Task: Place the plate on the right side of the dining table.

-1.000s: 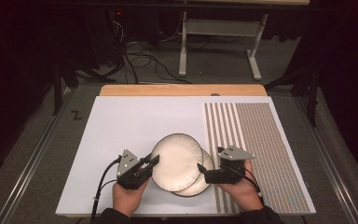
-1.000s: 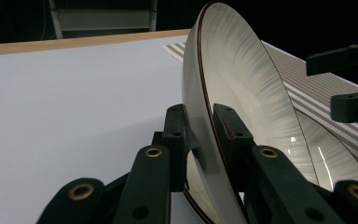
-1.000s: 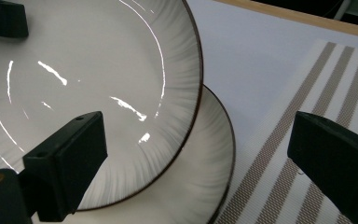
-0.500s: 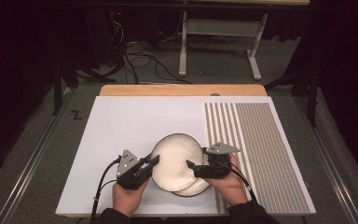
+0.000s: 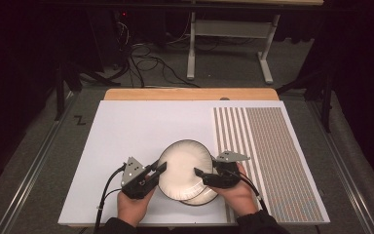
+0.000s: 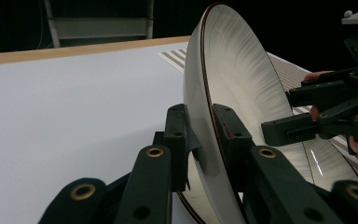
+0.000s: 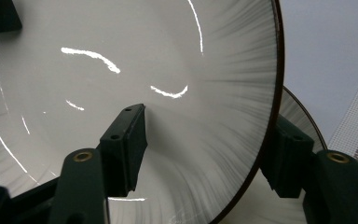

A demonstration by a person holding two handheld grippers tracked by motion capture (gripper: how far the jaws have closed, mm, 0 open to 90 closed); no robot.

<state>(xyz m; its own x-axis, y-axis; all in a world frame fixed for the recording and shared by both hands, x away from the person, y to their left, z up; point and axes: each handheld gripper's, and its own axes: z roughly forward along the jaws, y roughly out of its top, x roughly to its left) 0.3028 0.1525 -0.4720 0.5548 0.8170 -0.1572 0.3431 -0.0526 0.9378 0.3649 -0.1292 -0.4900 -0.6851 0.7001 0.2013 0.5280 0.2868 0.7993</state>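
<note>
A white plate with a dark rim (image 5: 185,165) stands tilted, its right side over a second plate (image 5: 203,197) that lies flat on the mat. My left gripper (image 5: 158,170) is shut on the tilted plate's left rim, one pad on each face (image 6: 205,140). My right gripper (image 5: 199,174) straddles the same plate's right rim. Its jaws have just been closing, one finger (image 7: 123,149) before the plate's inner face and the other (image 7: 284,158) behind the rim. A gap remains on both sides, so the pads do not press on it.
The plates lie near the front of a white mat (image 5: 126,141). A finely striped panel (image 5: 272,146) covers the mat's right side. A wooden table edge (image 5: 190,94) runs along the back. Beyond it are a dark floor, cables and a metal stand.
My right gripper has moved left and slightly down onto the tilted plate's right rim, and its jaws have narrowed around it. The left gripper and the plate have stayed where they were.
</note>
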